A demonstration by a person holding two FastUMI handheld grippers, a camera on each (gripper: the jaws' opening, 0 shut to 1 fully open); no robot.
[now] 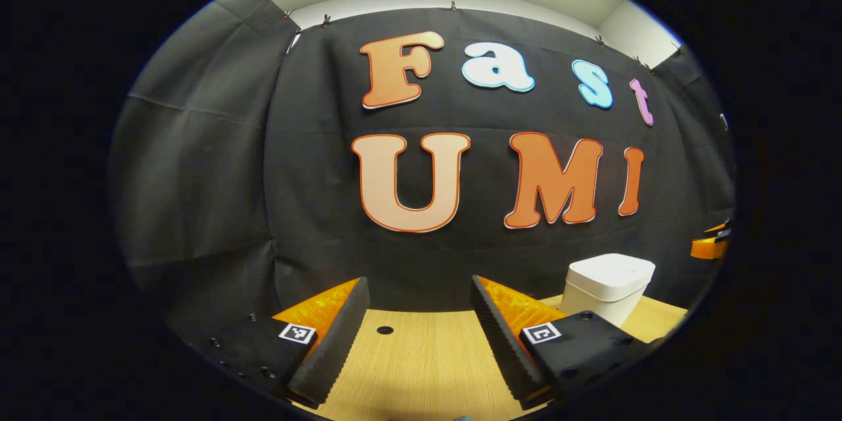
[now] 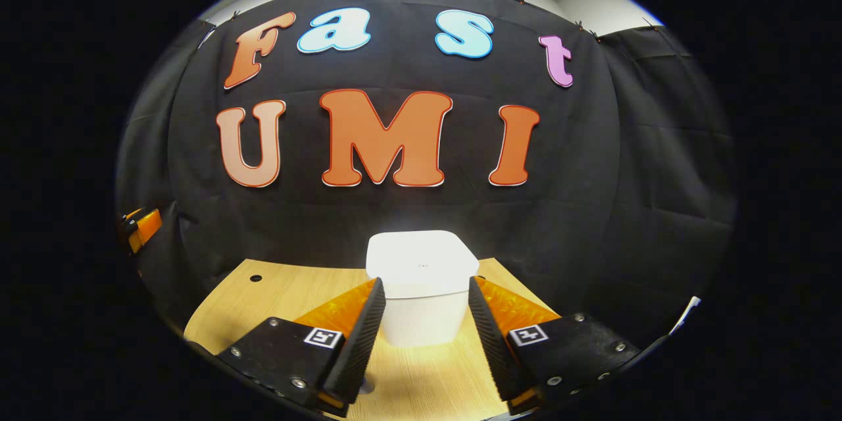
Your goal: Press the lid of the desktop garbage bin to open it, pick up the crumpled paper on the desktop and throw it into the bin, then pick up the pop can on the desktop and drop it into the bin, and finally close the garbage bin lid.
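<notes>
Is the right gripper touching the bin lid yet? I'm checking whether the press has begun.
Apart. In the right gripper view the right gripper is open, with the closed white bin standing on the table farther off, framed between its fingers.

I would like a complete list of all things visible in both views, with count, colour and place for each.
garbage bin: one, white, lid closed, on the table near the back wall, straight ahead of the right gripper
table: one, light wood, with a small dark hole near the back edge
booth wall: black cloth, behind the table
left gripper: one, open, above bare table
right gripper: one, open, facing the bin
</notes>
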